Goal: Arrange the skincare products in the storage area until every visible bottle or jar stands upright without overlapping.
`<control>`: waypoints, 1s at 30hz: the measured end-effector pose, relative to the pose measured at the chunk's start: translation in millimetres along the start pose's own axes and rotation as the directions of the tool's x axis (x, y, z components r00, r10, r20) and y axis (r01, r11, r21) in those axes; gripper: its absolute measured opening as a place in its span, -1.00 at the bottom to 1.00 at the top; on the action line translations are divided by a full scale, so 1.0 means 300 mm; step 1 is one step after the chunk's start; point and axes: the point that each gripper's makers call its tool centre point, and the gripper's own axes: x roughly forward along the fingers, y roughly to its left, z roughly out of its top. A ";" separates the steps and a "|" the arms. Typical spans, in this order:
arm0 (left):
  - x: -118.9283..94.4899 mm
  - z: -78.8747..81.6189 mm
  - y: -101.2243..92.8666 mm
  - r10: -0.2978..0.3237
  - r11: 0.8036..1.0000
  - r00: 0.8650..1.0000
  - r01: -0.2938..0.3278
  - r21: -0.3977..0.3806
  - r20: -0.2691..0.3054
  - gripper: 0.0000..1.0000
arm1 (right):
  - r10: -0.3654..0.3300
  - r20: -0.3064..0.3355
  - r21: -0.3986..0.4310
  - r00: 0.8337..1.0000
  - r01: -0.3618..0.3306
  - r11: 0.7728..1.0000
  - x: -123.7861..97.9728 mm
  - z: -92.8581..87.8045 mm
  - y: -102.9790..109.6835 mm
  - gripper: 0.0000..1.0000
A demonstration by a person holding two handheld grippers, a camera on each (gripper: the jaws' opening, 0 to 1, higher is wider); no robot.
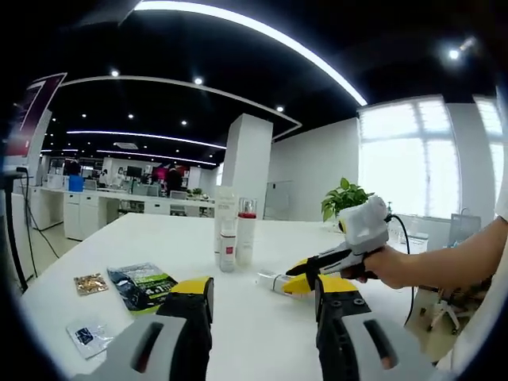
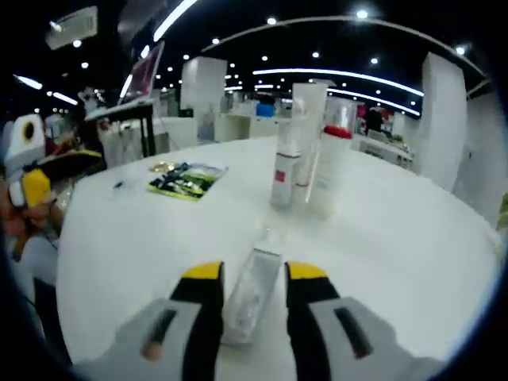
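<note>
My right claw (image 2: 252, 274) straddles a clear lying tube (image 2: 248, 298) on the white bench (image 2: 397, 238); my left claw (image 1: 262, 290) gapes wide, holding nothing.

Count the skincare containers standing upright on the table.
3, clustered mid-table: a tall white tube, a small red-labelled tube in front, a red-collared bottle beside them. A fourth lies flat; others may be hidden.

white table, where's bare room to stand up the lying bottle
The white table is bare on the far side of the standing bottles, and between them and the right gripper, whose jaws flank the lying clear bottle. It is crowded around the green sachet pack, gold sachet and small packet.
</note>
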 end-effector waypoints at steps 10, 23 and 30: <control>0.010 -0.016 -0.027 -0.027 0.999 1.000 0.027 -0.047 -0.003 0.04 | 0.013 -0.072 -0.055 0.997 -0.017 0.998 0.001 -0.050 0.001 -0.61; 0.079 -0.043 -0.064 -0.171 0.945 0.985 0.162 -0.284 -0.007 -0.02 | 0.183 0.471 0.277 0.863 -0.341 0.898 -0.149 0.217 0.173 -0.62; 0.103 -0.057 -0.163 -0.246 0.929 0.969 0.234 -0.285 -0.008 -0.01 | 0.246 0.633 0.322 0.734 -0.540 0.778 -0.203 0.317 0.263 -0.61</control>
